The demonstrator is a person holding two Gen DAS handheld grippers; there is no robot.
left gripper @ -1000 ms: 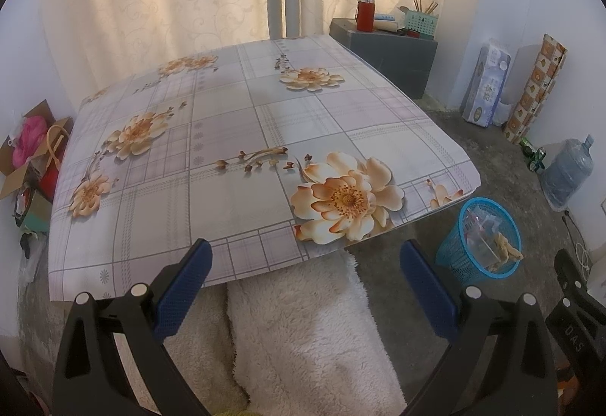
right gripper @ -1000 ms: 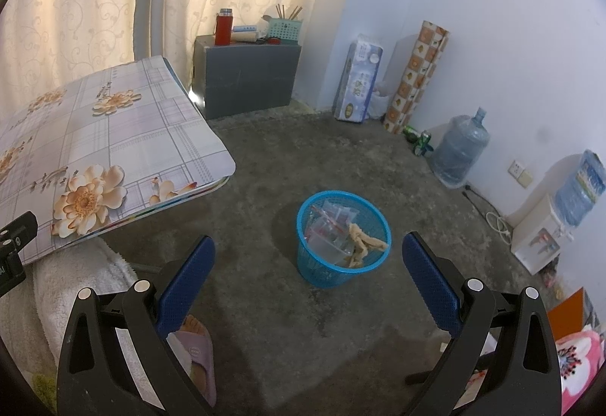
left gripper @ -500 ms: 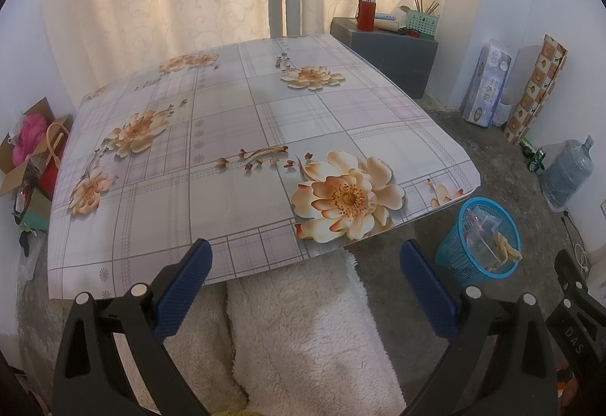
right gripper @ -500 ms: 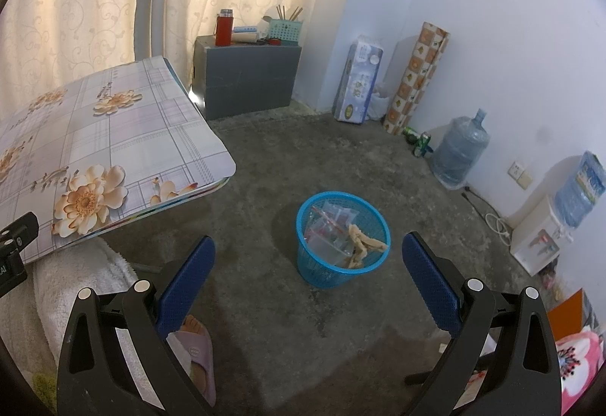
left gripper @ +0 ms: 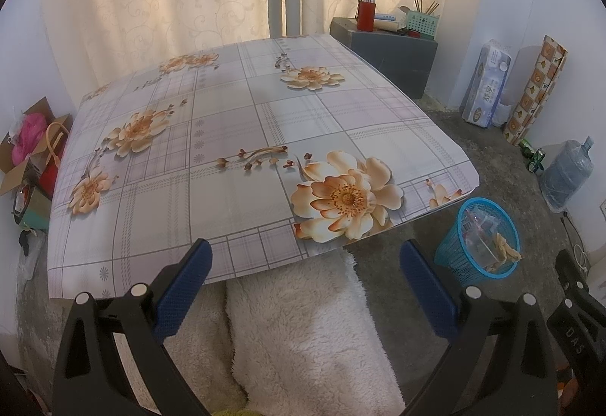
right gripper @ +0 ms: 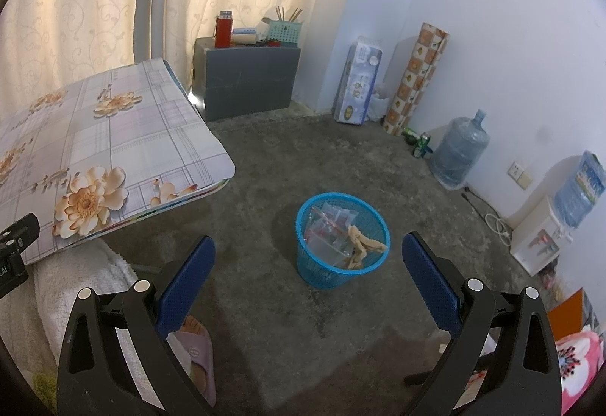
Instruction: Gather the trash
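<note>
A blue mesh bin [right gripper: 342, 245] stands on the concrete floor, holding clear plastic bags [right gripper: 330, 226] and a tan crumpled scrap [right gripper: 363, 245]. It also shows in the left wrist view [left gripper: 479, 239], right of the table. My right gripper [right gripper: 308, 260] is open and empty, held above the floor just in front of the bin. My left gripper [left gripper: 306, 264] is open and empty, over the near edge of the low table with a floral cloth [left gripper: 235, 158]. No loose trash shows on the table.
A white fluffy rug [left gripper: 303, 332] lies under the table's near edge. A grey cabinet [right gripper: 246, 75], a tissue pack [right gripper: 358, 81], a patterned roll [right gripper: 416, 79], a water jug [right gripper: 458, 155] and a dispenser [right gripper: 538, 242] line the walls. A slippered foot [right gripper: 197, 351] is near the right gripper.
</note>
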